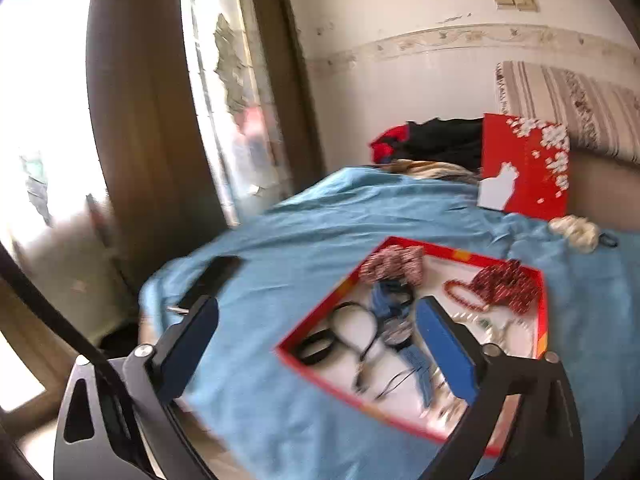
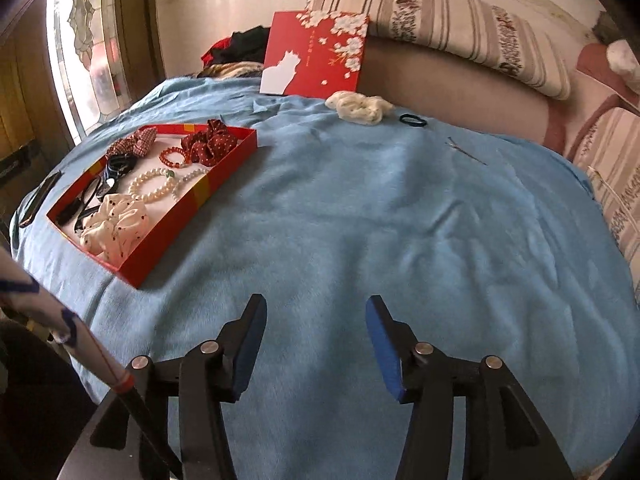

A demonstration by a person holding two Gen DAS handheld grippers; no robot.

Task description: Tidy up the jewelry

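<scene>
A red tray [image 2: 224, 178] lies on the blue blanket at left, holding scrunchies, a pearl bracelet [image 2: 154, 184], a red bead bracelet [image 2: 170, 157] and black hair ties. It also shows in the left wrist view [image 1: 320, 322]. A cream scrunchie [image 2: 358, 107], a black hair tie [image 2: 413, 120] and a thin metal hairpin [image 2: 464, 151] lie loose on the blanket. My left gripper [image 1: 316, 312] is open and empty above the tray's near left corner. My right gripper [image 2: 316, 312] is open and empty above bare blanket, right of the tray.
The red box lid [image 2: 316, 54] with a white cat leans against the brown headboard. A dark phone [image 2: 38, 198] lies left of the tray. Striped pillows [image 2: 440, 20] sit at the back right. Dark clothes [image 2: 236, 50] are piled beyond the blanket. A curtain and window are at left.
</scene>
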